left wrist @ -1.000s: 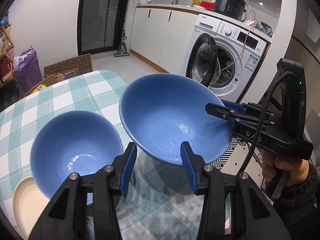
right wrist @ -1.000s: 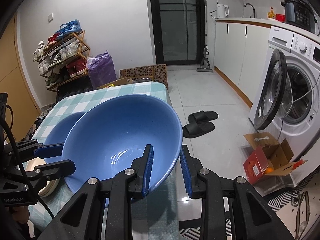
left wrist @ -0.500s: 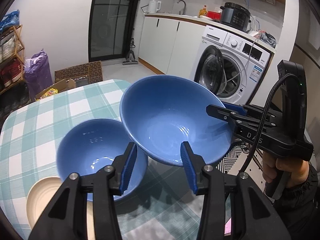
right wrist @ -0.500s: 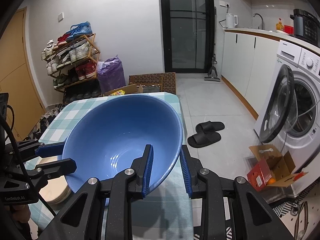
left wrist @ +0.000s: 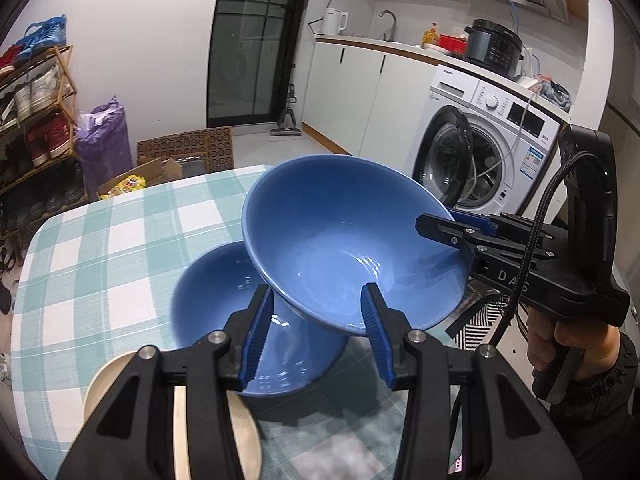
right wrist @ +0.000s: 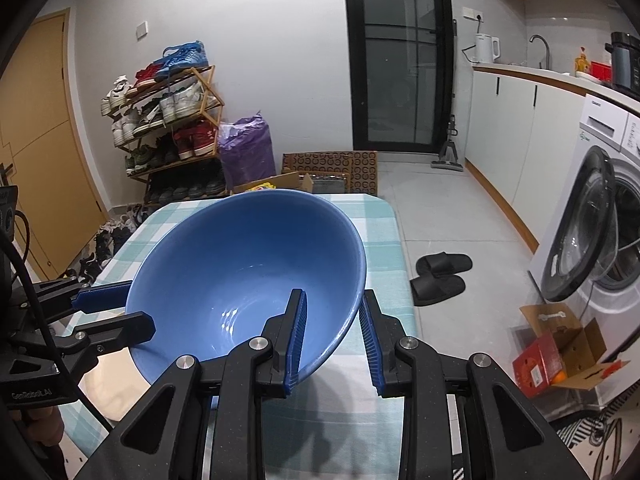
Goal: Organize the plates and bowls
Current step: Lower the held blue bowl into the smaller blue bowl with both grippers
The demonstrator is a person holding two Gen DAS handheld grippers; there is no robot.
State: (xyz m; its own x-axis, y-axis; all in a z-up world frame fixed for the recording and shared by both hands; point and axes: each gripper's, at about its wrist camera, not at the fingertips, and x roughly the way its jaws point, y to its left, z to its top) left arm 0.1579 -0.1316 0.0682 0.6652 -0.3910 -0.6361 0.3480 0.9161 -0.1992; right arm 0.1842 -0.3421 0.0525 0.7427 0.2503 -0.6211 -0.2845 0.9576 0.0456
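Big bowl (left wrist: 352, 248): glazed blue ceramic, deep, round, flaring wall, thin plain rim; sits centre frame in both views, lifted clear of the worktop (left wrist: 100, 248) and tilted, overhanging the small bowl below it. Judged rigid, fairly heavy for its size, slick under the glaze and liable to chip or break if dropped or knocked rim to rim. Best hold is the rim, one pad inside and one outside. Right claw (right wrist: 332, 340): narrow, its ribbed blue pads closed on the near rim in the right wrist view. Left claw (left wrist: 316, 332): part open, pads standing either side of the big bowl's lower wall at lower centre; contact cannot be told. Small bowl (left wrist: 224, 304): same blue glaze, same shape, resting on the worktop at lower centre of the left view, partly covered by the big bowl. Plate (left wrist: 100, 384): cream, matte, shallow, at lower left, touching or slightly under the small bowl. Worktop: covered in soft teal-and-white check cloth, rounded corners. Nesting judged to need a level, slow descent, as glaze on glaze will slide.
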